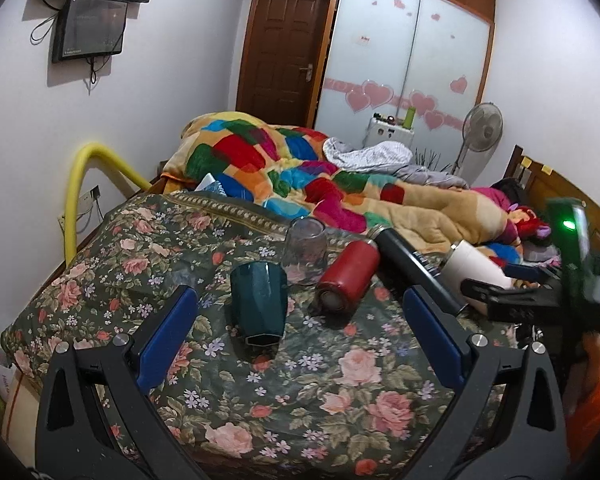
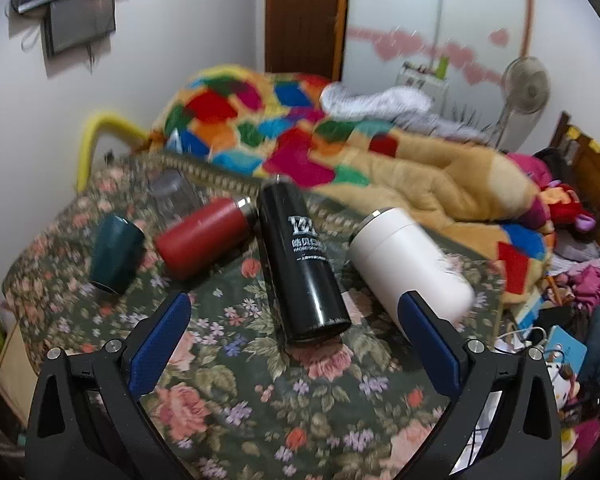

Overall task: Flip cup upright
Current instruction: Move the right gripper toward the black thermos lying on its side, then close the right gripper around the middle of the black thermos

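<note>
Several cups lie on their sides on a floral quilt (image 1: 300, 392). In the left wrist view a dark green faceted cup (image 1: 259, 304) lies with its base toward me, between and just beyond my open, empty left gripper (image 1: 300, 300). Behind it are a clear glass (image 1: 305, 249), a red flask (image 1: 349, 276), a black flask (image 1: 414, 262) and a white cup (image 1: 478, 270). In the right wrist view my right gripper (image 2: 296, 308) is open and empty, with the black flask (image 2: 302, 262) lying between its fingers and the white cup (image 2: 410, 266) by the right finger. The right gripper's body shows at the left wrist view's right edge.
A colourful patchwork blanket (image 1: 320, 176) is heaped behind the cups. A yellow rail (image 1: 80, 184) runs by the bed's left edge near the wall. A standing fan (image 1: 482, 128) and wardrobe doors (image 1: 404, 52) are at the back. Clutter lies to the right of the bed (image 2: 572, 320).
</note>
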`<state>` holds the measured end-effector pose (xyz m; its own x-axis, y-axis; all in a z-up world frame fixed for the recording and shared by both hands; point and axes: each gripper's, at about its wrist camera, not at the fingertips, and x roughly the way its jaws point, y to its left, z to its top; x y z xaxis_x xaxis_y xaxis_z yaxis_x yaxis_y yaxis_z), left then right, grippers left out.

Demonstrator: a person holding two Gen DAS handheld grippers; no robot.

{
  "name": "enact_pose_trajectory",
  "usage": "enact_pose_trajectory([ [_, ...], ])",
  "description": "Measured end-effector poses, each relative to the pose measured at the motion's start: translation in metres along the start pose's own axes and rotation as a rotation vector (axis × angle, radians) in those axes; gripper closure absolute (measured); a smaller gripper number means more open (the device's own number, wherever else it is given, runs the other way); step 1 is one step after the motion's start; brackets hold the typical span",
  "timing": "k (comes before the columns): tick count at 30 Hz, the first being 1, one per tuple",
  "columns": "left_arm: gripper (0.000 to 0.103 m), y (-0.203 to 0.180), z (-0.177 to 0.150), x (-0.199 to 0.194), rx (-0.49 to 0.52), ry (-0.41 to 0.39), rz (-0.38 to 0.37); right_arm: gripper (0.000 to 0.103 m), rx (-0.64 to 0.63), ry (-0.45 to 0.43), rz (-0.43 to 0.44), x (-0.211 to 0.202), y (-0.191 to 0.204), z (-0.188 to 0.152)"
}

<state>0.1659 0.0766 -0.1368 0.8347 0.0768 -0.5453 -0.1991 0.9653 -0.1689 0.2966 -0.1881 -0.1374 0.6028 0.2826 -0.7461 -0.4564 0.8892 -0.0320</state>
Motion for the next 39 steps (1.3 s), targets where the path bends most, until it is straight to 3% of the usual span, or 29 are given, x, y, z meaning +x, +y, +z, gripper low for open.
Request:
enact_pose_trajectory([
  [9,0.0,0.001,-0.01,0.022,0.026,0.028,0.01,0.026,-0.022,0.215,0.087,0.085,-0.013,0.019],
  [13,0.0,0.0,-0.011,0.026,0.031,0.034,0.016,0.029,-0.046,0.269,0.077,0.107,-0.012,0.022],
  [21,0.0,0.0,-0.011,0.028,0.032,0.032,0.018,0.03,-0.094,0.327,0.077,0.132,-0.01,0.026],
  [26,0.0,-0.001,-0.011,0.028,0.042,0.028,0.027,0.041,-0.087,0.364,0.095,0.142,-0.009,0.024],
  [33,0.0,-0.005,-0.011,0.014,0.06,0.006,0.037,0.042,-0.026,0.349,0.101,0.139,-0.011,0.02],
  [39,0.0,-0.01,-0.006,-0.002,0.06,-0.022,0.032,0.042,-0.044,0.298,0.072,0.113,-0.006,0.017],
])
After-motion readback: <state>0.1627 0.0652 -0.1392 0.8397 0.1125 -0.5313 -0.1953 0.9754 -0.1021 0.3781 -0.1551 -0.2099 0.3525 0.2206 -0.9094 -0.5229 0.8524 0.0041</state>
